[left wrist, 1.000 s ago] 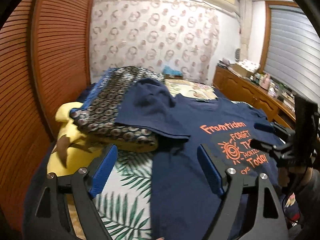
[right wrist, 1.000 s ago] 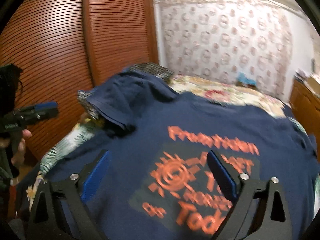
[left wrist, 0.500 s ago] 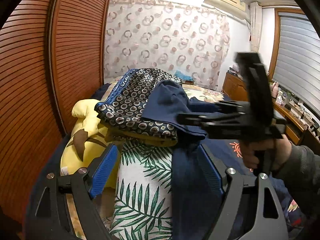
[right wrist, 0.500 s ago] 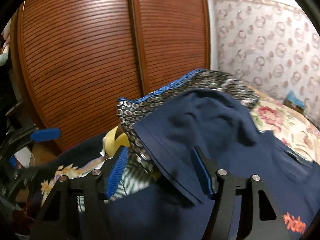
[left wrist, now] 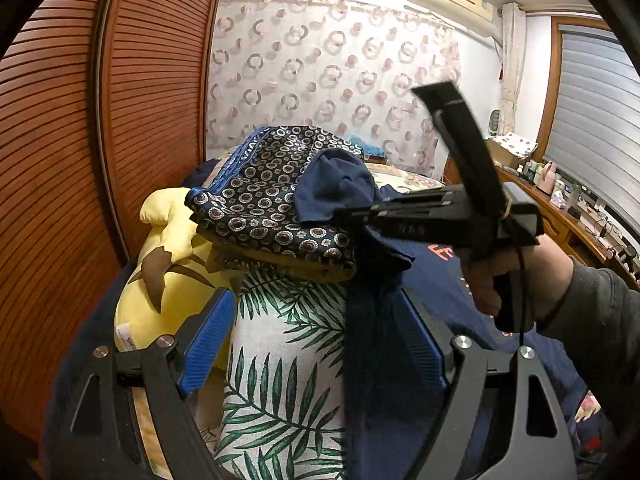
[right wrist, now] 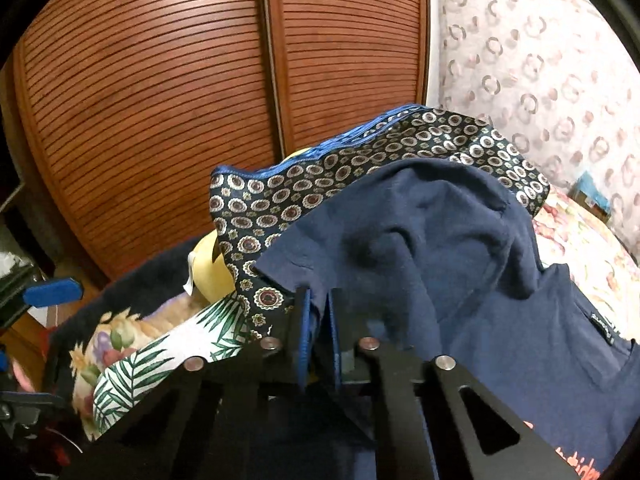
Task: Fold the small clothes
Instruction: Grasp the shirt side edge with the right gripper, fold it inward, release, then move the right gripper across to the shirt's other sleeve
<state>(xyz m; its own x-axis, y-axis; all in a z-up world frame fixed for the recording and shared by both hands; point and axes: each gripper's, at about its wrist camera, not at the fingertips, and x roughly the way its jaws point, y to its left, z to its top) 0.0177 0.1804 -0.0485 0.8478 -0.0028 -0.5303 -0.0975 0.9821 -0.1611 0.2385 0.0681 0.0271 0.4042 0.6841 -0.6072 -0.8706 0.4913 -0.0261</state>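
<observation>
R gripper [right wrist: 318, 320] was clamped on the sleeve hem of the navy tee [right wrist: 500, 320], which lay on the bed w/ that sleeve draped up over the patterned cushion [right wrist: 360, 168], prob. to pull it flat for folding, while L gripper [left wrist: 312, 344] hung wide apart, holding nothing.

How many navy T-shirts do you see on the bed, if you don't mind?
1: the navy T-shirt lies across the bed, its sleeve draped over the patterned cushion. Others may be hidden.

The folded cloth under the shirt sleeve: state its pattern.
Folded cloth: dark navy with small ring medallions, blue edging; clearest in left wrist view.
</observation>
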